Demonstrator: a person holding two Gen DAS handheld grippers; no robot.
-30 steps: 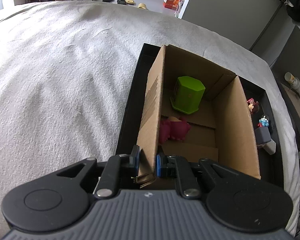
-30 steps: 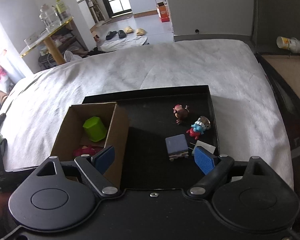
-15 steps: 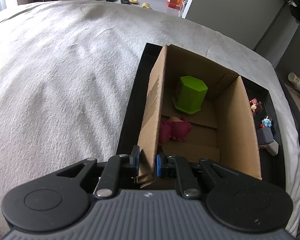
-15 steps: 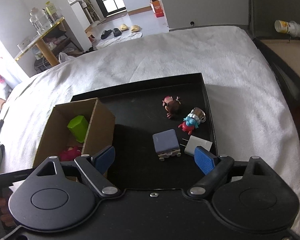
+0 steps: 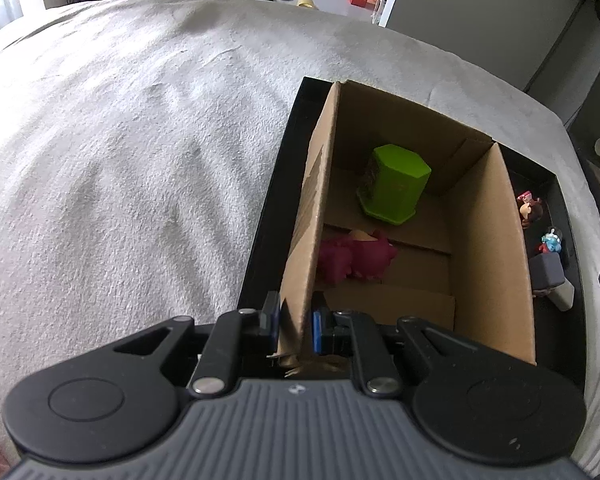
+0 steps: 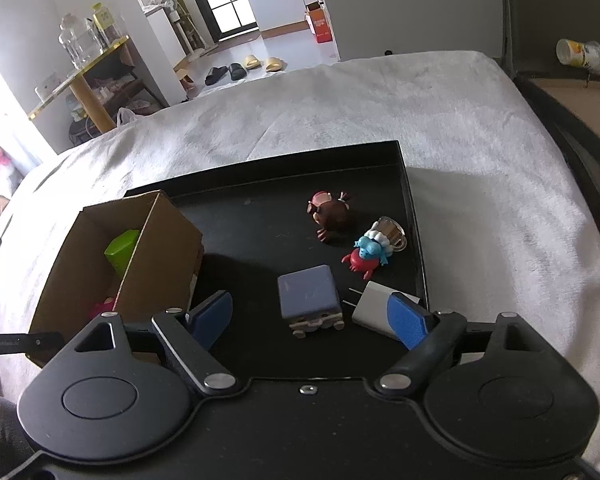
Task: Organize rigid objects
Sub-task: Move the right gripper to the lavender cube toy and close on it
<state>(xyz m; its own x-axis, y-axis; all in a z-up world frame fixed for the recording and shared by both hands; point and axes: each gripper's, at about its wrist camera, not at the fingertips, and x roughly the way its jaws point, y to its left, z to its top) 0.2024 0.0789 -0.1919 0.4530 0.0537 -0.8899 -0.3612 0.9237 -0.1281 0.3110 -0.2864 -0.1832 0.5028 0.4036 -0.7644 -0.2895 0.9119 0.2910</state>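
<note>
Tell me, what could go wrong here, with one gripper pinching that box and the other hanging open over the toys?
The left gripper grips only one thin wall of the cardboard box; a tug could bend it or tip the box, spilling the green block and pink toy. The right gripper, jaws open, hangs over the blue-grey block with the white charger close beside, so closing might catch or knock the charger.

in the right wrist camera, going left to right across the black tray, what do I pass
cardboard box → purple-blue block toy → brown figurine → red and blue crab toy → white charger, partly behind the right gripper's right fingertip.
</note>
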